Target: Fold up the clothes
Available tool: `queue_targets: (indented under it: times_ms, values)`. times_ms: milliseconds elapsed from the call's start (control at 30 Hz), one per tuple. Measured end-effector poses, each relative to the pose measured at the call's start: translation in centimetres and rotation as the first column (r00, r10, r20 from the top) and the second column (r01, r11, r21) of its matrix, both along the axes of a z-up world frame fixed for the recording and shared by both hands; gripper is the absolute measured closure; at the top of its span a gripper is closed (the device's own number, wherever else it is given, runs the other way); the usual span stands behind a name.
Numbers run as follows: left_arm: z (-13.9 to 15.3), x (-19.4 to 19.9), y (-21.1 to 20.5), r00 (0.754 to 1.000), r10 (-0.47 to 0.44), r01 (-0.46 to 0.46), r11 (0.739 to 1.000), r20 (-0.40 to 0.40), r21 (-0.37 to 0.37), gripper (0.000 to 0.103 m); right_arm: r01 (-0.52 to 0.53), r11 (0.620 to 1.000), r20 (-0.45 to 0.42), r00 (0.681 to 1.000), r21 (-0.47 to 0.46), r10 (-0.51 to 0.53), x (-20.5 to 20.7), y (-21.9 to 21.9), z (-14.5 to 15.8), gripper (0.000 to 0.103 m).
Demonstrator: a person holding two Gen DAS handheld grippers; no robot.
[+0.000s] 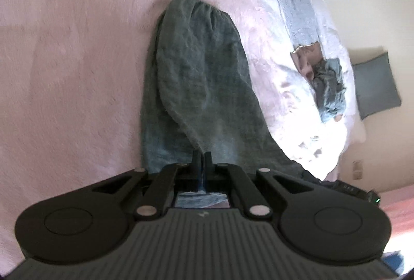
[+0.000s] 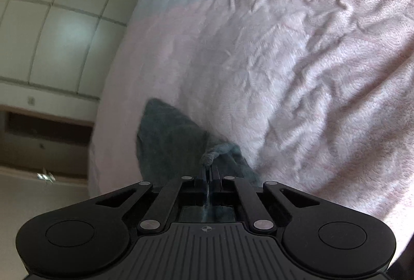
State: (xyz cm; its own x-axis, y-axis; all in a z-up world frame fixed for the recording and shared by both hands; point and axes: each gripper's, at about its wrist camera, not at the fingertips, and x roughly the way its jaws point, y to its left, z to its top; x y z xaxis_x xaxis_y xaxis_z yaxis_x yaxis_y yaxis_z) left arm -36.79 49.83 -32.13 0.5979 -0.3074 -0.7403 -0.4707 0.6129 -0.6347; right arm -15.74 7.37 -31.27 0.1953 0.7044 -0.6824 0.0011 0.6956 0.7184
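Observation:
A dark teal-grey garment [image 1: 199,78] lies stretched away from me on the pink fleece blanket [image 1: 64,60], its gathered edge at the far end. My left gripper [image 1: 203,157] is shut on the garment's near edge. In the right wrist view the same garment [image 2: 170,142] hangs and drapes ahead, and my right gripper [image 2: 210,171] is shut on a bunched corner of it. The pink blanket [image 2: 297,73] fills the space beyond. The cloth under both grippers is hidden.
A crumpled blue-grey heap of clothes [image 1: 328,88] lies on the bed at the right, beside a pale blue strip of bedding [image 1: 292,0]. A grey cushion [image 1: 375,83] rests on the floor by the wall. Wardrobe panels [image 2: 57,29] stand left of the bed edge.

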Motion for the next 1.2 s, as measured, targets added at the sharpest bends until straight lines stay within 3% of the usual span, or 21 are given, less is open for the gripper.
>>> queue_targets:
  times_ms: [67,167,333,500,567,633,767,900,967,1033,1133,1200]
  values:
    - [-0.7,-0.5,-0.2,0.998,-0.020,0.023,0.998,-0.059,0.058,0.103,-0.011,0.997,-0.038,0.999,-0.080,0.008,-0.4,0.0,-1.3,0.103]
    - [-2.8,-1.0,-1.1,0.993,-0.020,0.027,0.998,-0.117,0.065,0.103,0.007,0.994,-0.042,0.999,-0.110,-0.012,-0.9,-0.2,-2.0,0.103]
    - [-3.4,-0.7,-3.1,0.991,-0.078,0.096,0.980,-0.106,0.177,0.103,-0.074,0.973,0.032,0.996,-0.220,0.084,-0.8,1.1,-1.7,0.103]
    - [-4.4,-0.5,-3.7,0.987,-0.079,0.105,0.977,-0.143,0.188,0.100,-0.136,0.937,0.016,0.989,-0.323,0.149,-0.7,2.6,-1.8,0.099]
    - [-4.3,-0.5,-3.7,0.984,-0.084,0.115,0.973,-0.155,0.198,0.093,-0.151,0.921,0.045,0.983,-0.359,0.179,-0.2,3.0,-0.9,0.038]
    - [-4.0,0.5,-2.2,0.989,-0.058,0.085,0.976,-0.132,0.201,0.090,-0.135,0.917,0.116,0.975,-0.376,0.192,0.5,3.1,0.4,0.035]
    - [-3.2,2.7,1.0,0.997,-0.003,0.020,0.979,-0.083,0.203,0.085,-0.176,0.939,0.174,0.957,-0.296,0.234,4.1,5.0,1.3,0.035]
    - [-2.5,4.8,4.2,0.998,0.052,-0.044,0.978,-0.034,0.202,0.078,-0.254,0.949,0.199,0.936,-0.187,0.290,9.7,10.6,0.3,0.035]
    - [-2.1,5.9,5.8,0.997,0.080,-0.076,0.977,-0.010,0.200,0.071,-0.307,0.943,0.186,0.927,-0.128,0.326,12.5,14.0,-0.7,0.035]
    - [-2.4,9.1,7.4,0.995,0.093,-0.096,0.981,0.026,0.169,0.069,-0.351,0.933,0.168,0.918,-0.075,0.359,14.9,17.5,-1.9,0.035]
    - [-3.4,13.3,10.2,0.990,0.119,-0.127,0.986,0.079,0.105,0.058,-0.399,0.917,0.144,0.906,-0.016,0.397,17.9,22.4,-3.6,0.035]
    - [-4.3,15.6,11.8,0.987,0.144,-0.150,0.985,0.073,0.088,0.056,-0.409,0.912,0.113,0.907,0.011,0.405,19.3,24.6,-5.0,0.035]
